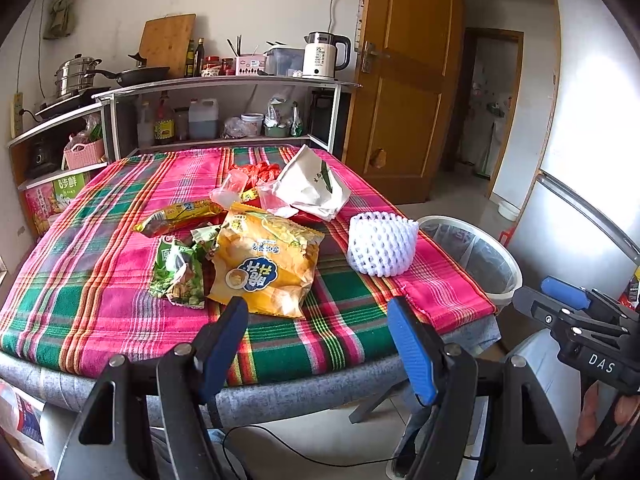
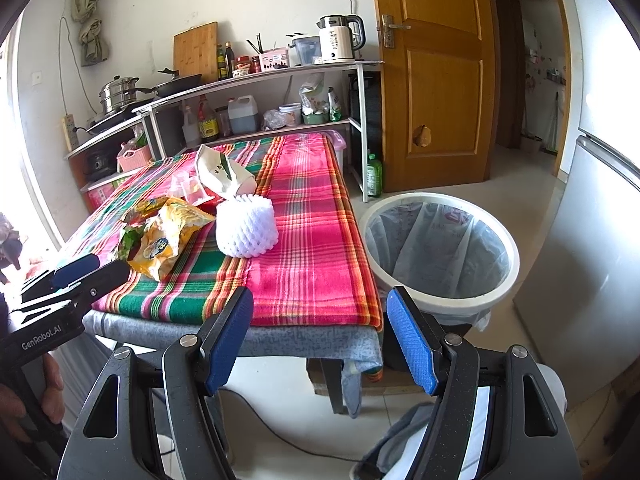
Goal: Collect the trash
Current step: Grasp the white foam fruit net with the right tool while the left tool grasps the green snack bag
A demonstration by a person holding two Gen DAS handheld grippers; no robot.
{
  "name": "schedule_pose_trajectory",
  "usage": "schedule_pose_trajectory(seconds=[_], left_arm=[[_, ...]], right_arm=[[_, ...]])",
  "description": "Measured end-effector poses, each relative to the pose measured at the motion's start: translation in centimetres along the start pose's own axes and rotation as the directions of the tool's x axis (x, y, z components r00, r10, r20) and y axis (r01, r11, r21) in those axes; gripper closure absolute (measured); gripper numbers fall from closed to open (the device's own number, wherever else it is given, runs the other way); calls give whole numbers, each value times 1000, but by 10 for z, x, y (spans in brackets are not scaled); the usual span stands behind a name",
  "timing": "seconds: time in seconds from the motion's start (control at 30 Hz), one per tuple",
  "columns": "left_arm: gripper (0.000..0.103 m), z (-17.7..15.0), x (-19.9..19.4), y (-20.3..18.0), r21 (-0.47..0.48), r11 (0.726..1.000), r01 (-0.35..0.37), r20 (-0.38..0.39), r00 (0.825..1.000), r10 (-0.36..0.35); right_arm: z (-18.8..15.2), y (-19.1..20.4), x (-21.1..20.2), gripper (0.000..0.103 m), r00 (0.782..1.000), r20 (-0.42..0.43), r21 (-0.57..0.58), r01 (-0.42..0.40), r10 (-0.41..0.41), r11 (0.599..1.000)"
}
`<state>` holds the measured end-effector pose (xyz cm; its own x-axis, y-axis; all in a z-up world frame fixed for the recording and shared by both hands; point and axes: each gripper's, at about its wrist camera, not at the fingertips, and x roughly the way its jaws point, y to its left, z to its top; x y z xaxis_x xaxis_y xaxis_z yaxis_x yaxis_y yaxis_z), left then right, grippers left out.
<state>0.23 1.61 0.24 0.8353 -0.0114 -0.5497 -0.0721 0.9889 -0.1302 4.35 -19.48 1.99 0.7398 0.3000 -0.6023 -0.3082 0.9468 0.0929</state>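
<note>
Hovering off the table's near edge, the left gripper [image 1: 318, 350] and right gripper [image 2: 320, 338] were both spread apart, empty. Snack wrappers [image 1: 264, 264] lay mid-table; only the right view showed the bin's [image 2: 440, 208] lined interior fully.

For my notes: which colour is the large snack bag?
Yellow snack bag, seen best by the left wrist camera.

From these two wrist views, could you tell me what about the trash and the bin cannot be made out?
- Bin bottom: right wrist view shows only the liner's upper walls; in the left wrist view the table edge hides most of it.
- Red item: left wrist view, partly behind the clear cup and white paper bag; unidentifiable.
- Green wrapper: right wrist view, mostly hidden behind the yellow chip bag.
</note>
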Motion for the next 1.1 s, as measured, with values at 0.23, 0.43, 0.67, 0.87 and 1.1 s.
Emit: schedule_pose_trajectory(seconds=[0.23, 0.43, 0.67, 0.87, 1.1], left_arm=[[29, 5, 0, 27, -44, 997, -56, 31, 998, 57], [29, 14, 17, 61, -73, 986, -148, 7, 989, 149], [29, 22, 47, 95, -119, 976, -185, -50, 982, 180], [29, 23, 68, 102, -126, 976, -176, -99, 981, 164], [38, 21, 83, 112, -157, 973, -171, -146, 978, 149]], right_arm=[[11, 10, 17, 33, 999, -11, -17, -51, 51, 999], [27, 24, 43, 33, 993, -30, -30, -113, 112, 993], [44, 36, 82, 33, 988, -59, -29, -146, 144, 989], [54, 41, 117, 33, 982, -98, -31, -167, 163, 985], [60, 48, 144, 34, 977, -131, -41, -173, 167, 984]])
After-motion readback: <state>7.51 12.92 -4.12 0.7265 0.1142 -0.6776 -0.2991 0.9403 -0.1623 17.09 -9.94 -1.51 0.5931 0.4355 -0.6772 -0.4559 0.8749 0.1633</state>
